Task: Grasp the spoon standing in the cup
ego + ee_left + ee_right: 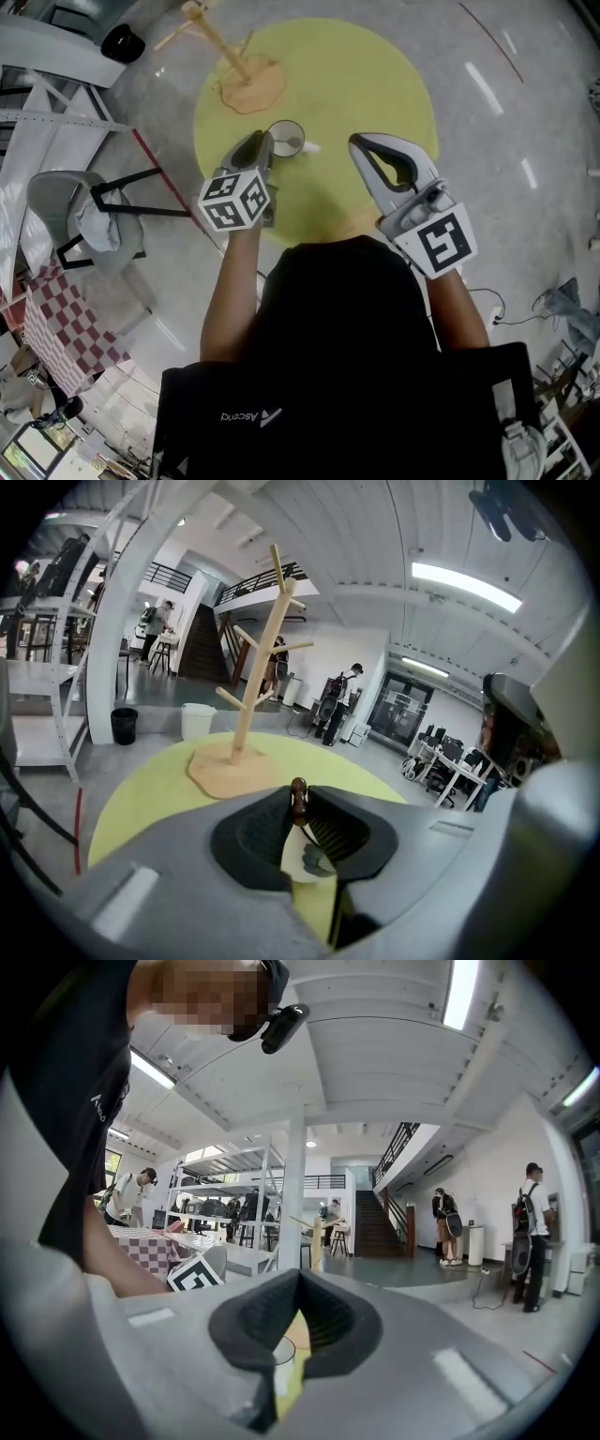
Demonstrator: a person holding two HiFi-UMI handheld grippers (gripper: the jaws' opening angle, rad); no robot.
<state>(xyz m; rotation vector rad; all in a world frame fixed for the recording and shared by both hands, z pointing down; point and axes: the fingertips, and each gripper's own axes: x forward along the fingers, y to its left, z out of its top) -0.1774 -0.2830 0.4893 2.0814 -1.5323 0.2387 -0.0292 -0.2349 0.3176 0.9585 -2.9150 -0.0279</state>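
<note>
A clear glass cup stands on the round yellow table, just beyond my left gripper. In the left gripper view, the brown top of the spoon's handle sticks up between the pads, and my left gripper is shut on it; the cup shows pale below the jaws. The rest of the spoon is hidden. My right gripper hangs to the right of the cup, apart from it. Its jaws are shut with nothing in them, and the cup's rim shows under them.
A wooden mug tree stands on the table's far side, beyond the cup. A grey chair and a checkered cloth lie to the left on the floor. A black bin sits at far left. People stand in the hall behind.
</note>
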